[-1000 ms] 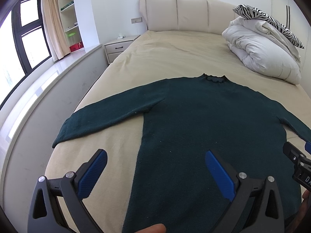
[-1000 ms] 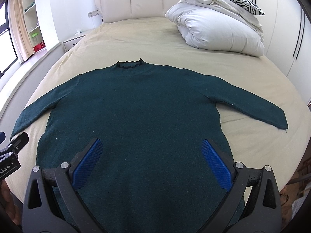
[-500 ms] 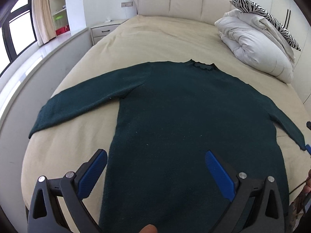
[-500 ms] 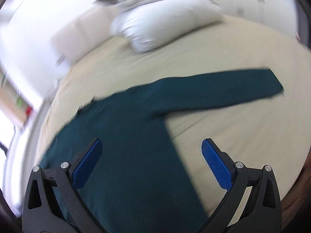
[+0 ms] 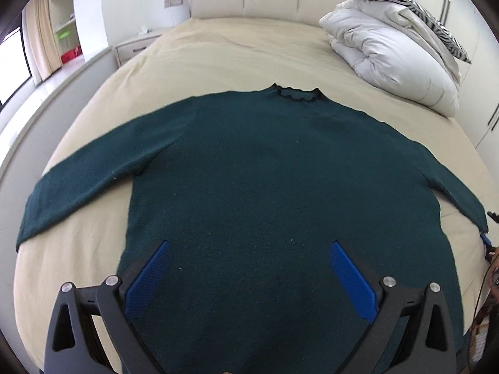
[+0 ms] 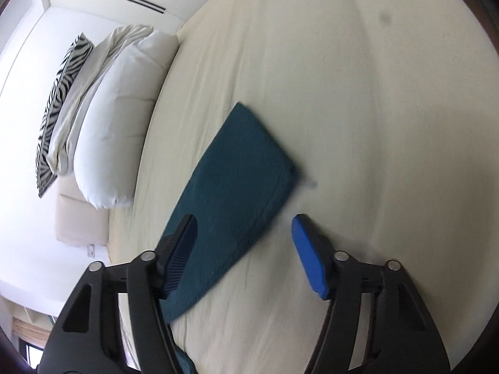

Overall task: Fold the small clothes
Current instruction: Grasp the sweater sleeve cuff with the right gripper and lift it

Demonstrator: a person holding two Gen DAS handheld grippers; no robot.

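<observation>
Green sweater flat on bed; both hand-held grippers, left and right, gape empty; sleeve cuff may bunch if pinched crookedly.

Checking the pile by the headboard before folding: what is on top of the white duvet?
A zebra-print pillow lies on top of the folded white duvet. Anything beneath or behind the duvet is hidden.

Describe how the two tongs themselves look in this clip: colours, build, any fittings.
Both the left tongs and the right tongs look alike: a matte black plastic frame with triangular cut-outs, two splayed fingers, and round silver pivot bolts. Each finger carries a bright blue ribbed pad. No cables, markings, sleeve or hand are clearly visible.
</observation>
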